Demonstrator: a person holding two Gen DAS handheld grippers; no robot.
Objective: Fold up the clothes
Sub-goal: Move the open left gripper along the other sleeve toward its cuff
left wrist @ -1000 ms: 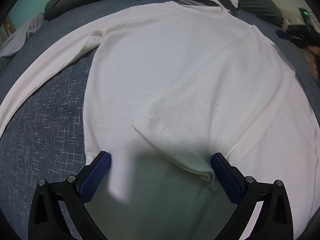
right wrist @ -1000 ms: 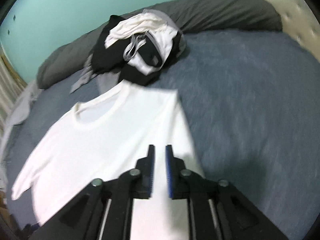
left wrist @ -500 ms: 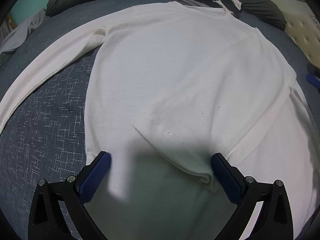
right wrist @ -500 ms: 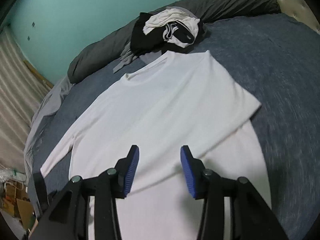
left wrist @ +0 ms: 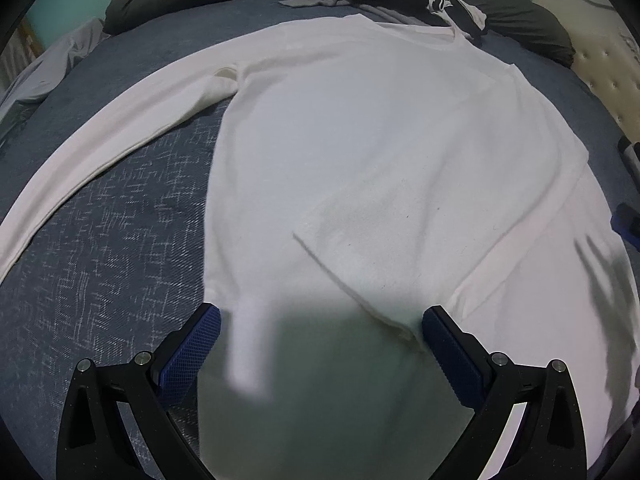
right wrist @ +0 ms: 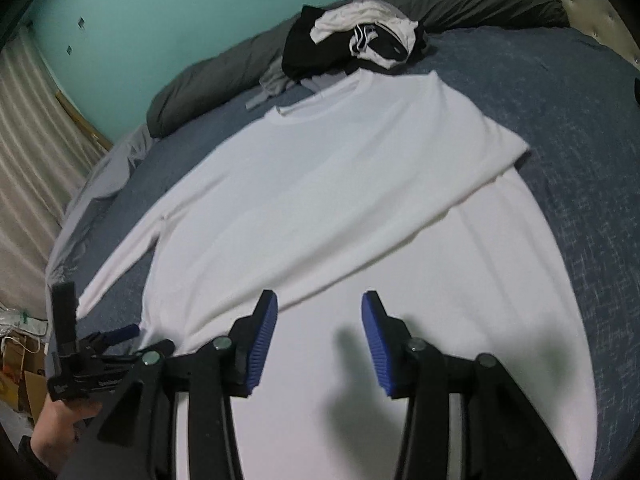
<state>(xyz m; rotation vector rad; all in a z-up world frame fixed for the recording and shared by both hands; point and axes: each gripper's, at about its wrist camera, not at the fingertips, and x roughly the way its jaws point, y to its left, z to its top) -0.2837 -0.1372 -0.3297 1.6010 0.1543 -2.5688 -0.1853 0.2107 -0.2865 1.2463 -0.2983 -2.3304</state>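
White long-sleeved shirt (right wrist: 320, 200) lies flat mid-bed, one sleeve folded across its body. Right hand-held gripper (right wrist: 320, 340) part-open, empty; left hand-held gripper (left wrist: 320, 352) wide, empty (over the hem). Next, probably: fold the outstretched sleeve (left wrist: 120, 128).

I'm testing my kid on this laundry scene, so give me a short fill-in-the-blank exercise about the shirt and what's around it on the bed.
1. The shirt spread on the bed is ____ in colour.
2. One sleeve is folded across the shirt's body; the other sleeve lies ____ on the blanket.
3. The pile of clothes lies just beyond the shirt's ____.
4. The wall behind the bed is ____.

Missing words: white; stretched out; collar; turquoise
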